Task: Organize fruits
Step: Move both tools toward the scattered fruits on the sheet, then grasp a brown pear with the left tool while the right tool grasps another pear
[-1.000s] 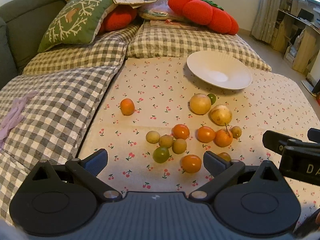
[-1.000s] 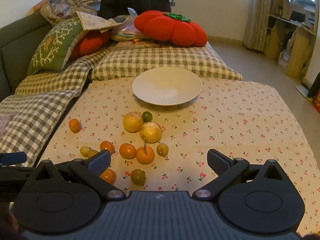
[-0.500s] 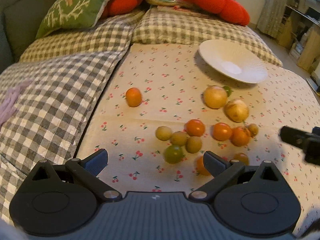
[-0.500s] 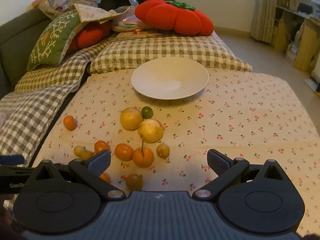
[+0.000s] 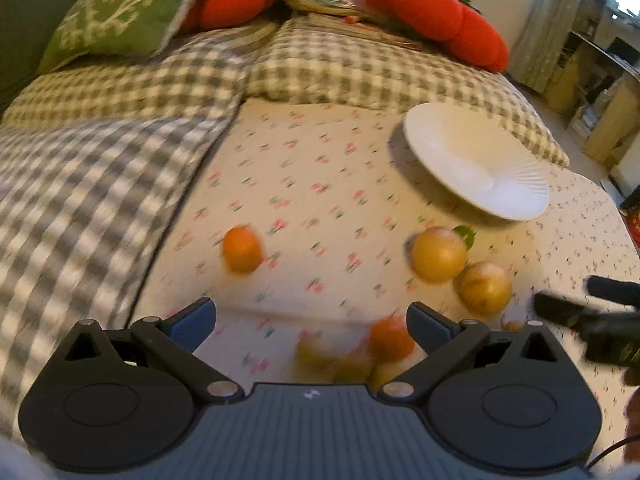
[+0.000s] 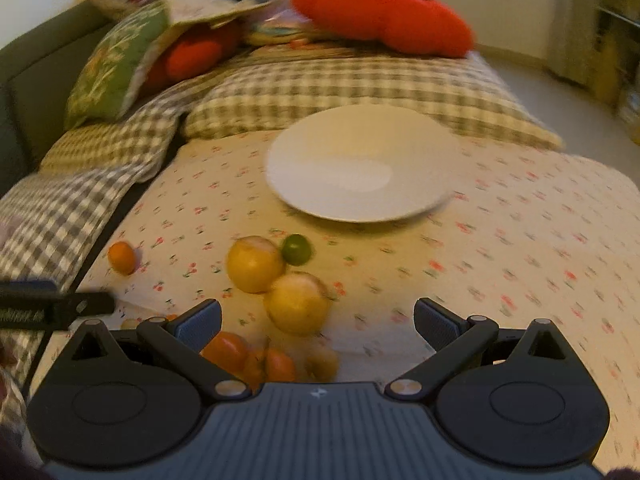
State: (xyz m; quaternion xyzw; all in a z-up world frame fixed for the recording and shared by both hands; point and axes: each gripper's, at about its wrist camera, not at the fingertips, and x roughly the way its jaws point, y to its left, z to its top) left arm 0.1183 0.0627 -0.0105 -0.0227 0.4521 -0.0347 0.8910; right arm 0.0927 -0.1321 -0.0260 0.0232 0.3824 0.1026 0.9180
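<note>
The left gripper [image 5: 311, 322] hangs over a cherry-print cloth [image 5: 320, 168] with its jaws spread wide and nothing between them, while the tip of the right gripper [image 5: 576, 312] pokes in from the right edge. A lone orange fruit [image 5: 243, 249] lies well apart from two large yellow fruits [image 5: 439, 255] that sit side by side just below the tilted-looking white plate [image 5: 476, 160]. Close to the gripper body the picture is smeared, so the cluster there [image 5: 360, 354] seems to be one orange fruit among a few yellowish ones.

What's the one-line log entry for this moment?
left gripper: open, empty | right gripper: open, empty | plate: bare | fruit: all on tablecloth | lone orange apart on left
</note>
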